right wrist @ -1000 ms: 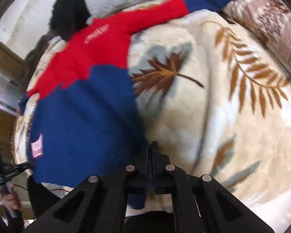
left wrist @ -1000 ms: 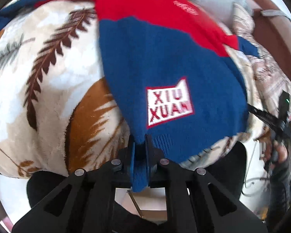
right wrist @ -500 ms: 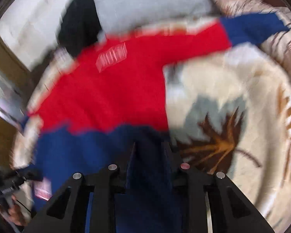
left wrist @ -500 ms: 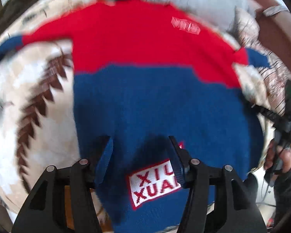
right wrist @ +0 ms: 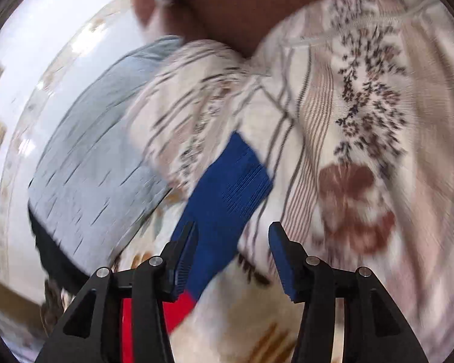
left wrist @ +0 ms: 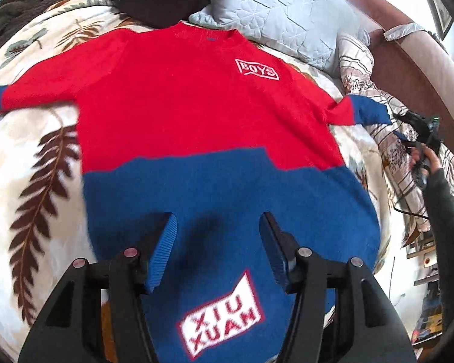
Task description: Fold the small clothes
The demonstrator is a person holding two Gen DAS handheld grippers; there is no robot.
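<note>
Lying flat on the blanket [left wrist: 30, 139], the sweater [left wrist: 202, 127] sits ungripped.

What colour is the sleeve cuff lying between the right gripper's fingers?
Blue, ribbed knit cuff, joined to a red sleeve; the right wrist view shows it best.

Sweater [left wrist: 196, 115]: "BOYS" chest patch [left wrist: 256, 70]; "XIU XUAN" hem patch [left wrist: 224, 320].

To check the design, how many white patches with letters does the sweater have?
2. On the sweater, the BOYS patch is on the red chest; the XIU XUAN patch is on the blue part near the hem. The underside is hidden.
</note>
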